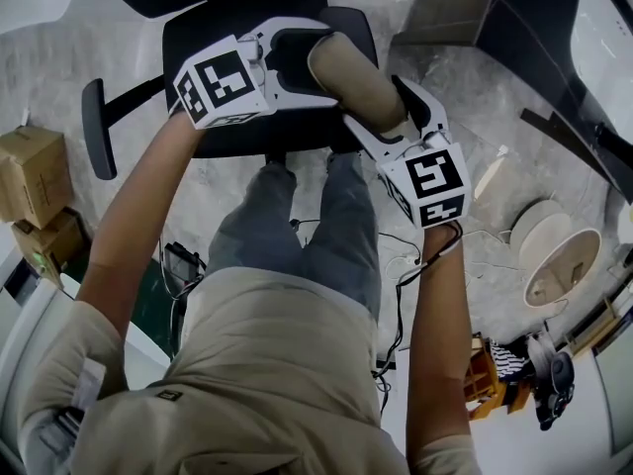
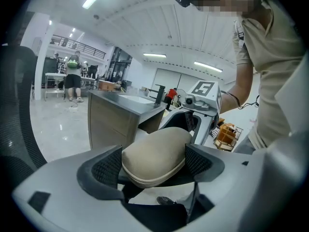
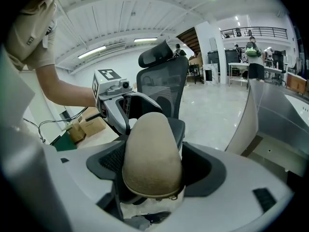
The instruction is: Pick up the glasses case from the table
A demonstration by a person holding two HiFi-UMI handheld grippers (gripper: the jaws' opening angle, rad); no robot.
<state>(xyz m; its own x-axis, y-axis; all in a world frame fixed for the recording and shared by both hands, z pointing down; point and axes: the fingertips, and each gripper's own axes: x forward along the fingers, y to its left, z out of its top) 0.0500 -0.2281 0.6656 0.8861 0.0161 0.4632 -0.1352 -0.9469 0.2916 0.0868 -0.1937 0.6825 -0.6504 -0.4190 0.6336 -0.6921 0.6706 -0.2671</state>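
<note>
Clamping the tan glasses case at both ends, the left gripper and right gripper hold it aloft at upper centre of the head view; the pickup looks complete.

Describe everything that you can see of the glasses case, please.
The glasses case is a beige, oblong, rounded shell, fabric-like in look, with a seam round its edge. It is closed and held in the air, one end in the left gripper, the other in the right gripper, above a black office chair.
</note>
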